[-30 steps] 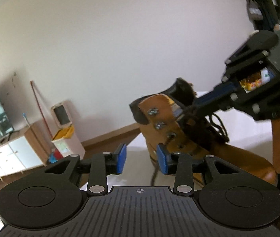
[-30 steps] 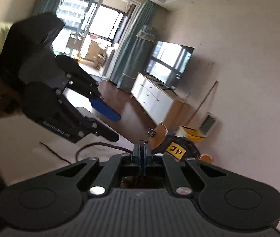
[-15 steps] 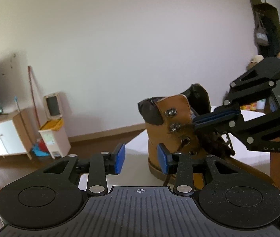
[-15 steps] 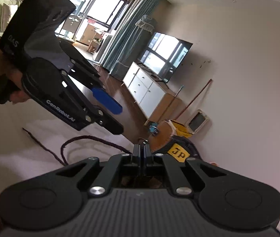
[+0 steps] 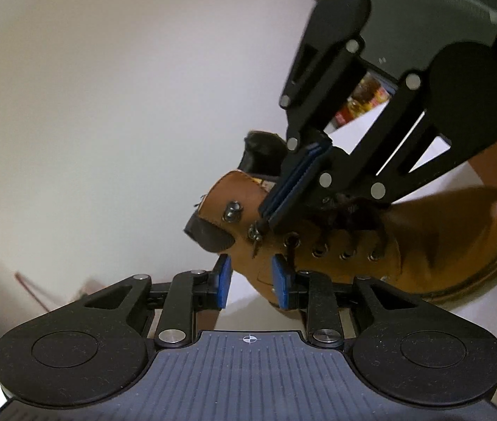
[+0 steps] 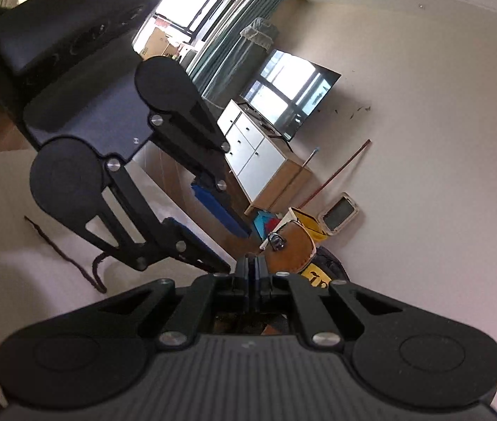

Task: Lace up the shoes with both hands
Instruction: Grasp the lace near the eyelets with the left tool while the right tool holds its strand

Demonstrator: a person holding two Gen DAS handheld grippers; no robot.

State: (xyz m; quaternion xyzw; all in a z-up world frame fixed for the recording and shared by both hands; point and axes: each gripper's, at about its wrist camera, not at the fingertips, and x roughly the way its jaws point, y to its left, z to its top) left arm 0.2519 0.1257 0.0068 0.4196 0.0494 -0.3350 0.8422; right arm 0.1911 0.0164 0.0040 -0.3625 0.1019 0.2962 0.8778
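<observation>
A tan lace-up boot (image 5: 353, 245) lies tilted in the left wrist view, with dark laces through its eyelets and metal hooks (image 5: 232, 210) near the collar. My right gripper (image 5: 266, 219) comes in from the upper right, its blue pads pressed together. Its tip sits at the second hook with a dark bit of lace in it. My left gripper (image 5: 252, 282) stands partly open just short of the boot's ankle, with nothing pinched between its pads. In the right wrist view the shut right gripper (image 6: 251, 263) points at the boot collar (image 6: 294, 249), and the left gripper (image 6: 238, 251) is at its left.
A loose dark lace end (image 6: 73, 256) trails over the white table (image 6: 10, 280) under the left gripper. Beyond the table stand a white cabinet (image 6: 255, 154) with a TV (image 6: 290, 94), a broom and a bin (image 6: 339, 214). A person's forearm (image 5: 494, 161) is at the right.
My left gripper has rolled and its jaws have narrowed a little, so the boot now looks tilted. The right gripper has come close to the boot's upper hooks, still shut.
</observation>
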